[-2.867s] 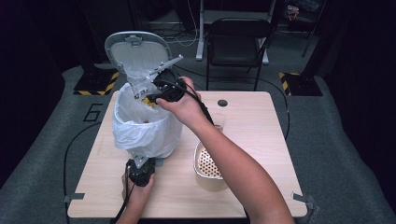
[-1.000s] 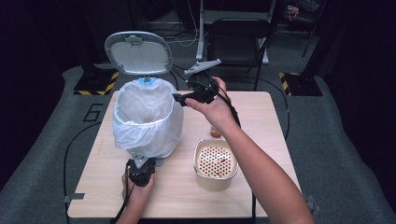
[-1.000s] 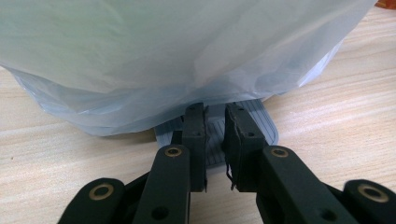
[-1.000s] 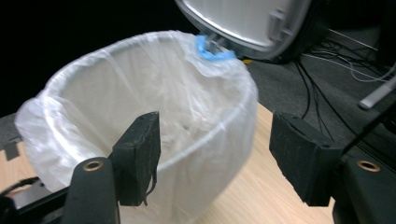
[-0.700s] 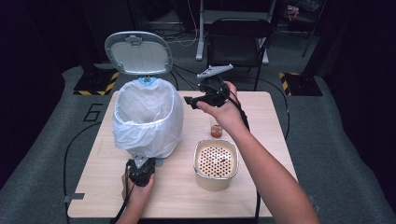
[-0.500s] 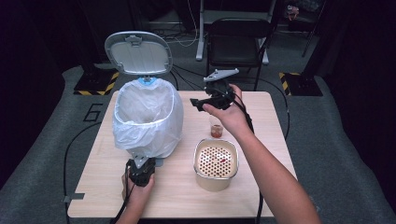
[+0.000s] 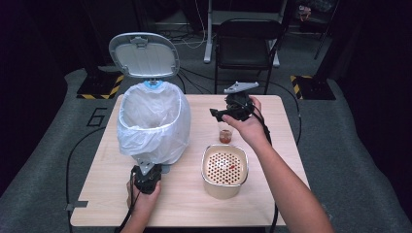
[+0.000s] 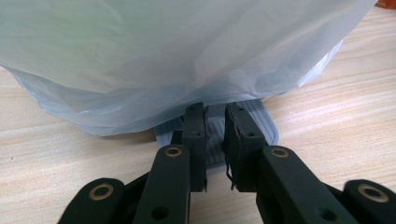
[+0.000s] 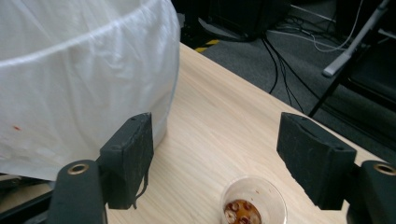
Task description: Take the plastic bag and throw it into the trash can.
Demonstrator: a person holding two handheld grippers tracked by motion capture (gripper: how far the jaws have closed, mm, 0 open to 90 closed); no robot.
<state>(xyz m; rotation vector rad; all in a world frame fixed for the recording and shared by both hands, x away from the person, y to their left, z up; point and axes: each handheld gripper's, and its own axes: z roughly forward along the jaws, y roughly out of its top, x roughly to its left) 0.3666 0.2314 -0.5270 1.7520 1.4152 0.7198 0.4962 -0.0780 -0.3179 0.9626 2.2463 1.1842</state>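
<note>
High view: right hand-held gripper (image 7: 219, 115) gapes above cup (image 7: 225, 136); left hand-held gripper (image 8: 215, 135) nearly closed over pedal (image 8: 217, 128).

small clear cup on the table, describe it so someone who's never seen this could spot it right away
Start at the big bin lined with a white bag on the left of the wooden table. To its right, just behind the cream tub with a perforated insert, stands the small clear cup. It alone is see-through, with a reddish-brown residue at its bottom.

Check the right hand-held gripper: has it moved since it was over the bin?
Yes. The right hand-held gripper has swung away from the bin to the table's right half, now above the small cup.
</note>
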